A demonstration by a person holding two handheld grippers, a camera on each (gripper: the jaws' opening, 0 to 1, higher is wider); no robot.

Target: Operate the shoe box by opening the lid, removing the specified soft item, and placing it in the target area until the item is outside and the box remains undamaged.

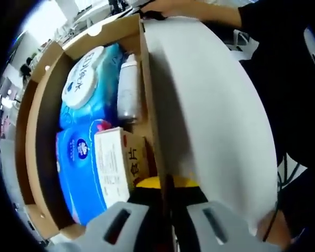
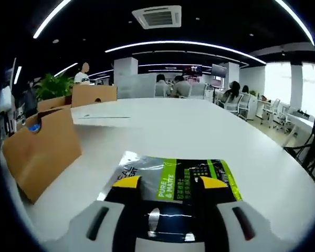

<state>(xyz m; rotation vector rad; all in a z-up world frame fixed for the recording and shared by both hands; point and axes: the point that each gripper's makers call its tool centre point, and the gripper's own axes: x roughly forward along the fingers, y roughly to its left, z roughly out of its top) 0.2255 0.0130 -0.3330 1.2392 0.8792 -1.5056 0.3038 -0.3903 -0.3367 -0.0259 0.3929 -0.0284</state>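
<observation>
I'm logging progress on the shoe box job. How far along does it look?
Done: the box is open. A soft packet lies on the white table, outside the box, between the right gripper jaws. Whether they grip it, I cannot tell. Left: releasing it.

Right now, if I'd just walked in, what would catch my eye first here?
In the left gripper view, an open cardboard box packed with blue tissue packs, a white bottle and a small carton. In the right gripper view, a shiny black-and-green packet lies on the white table between the right gripper jaws.
</observation>
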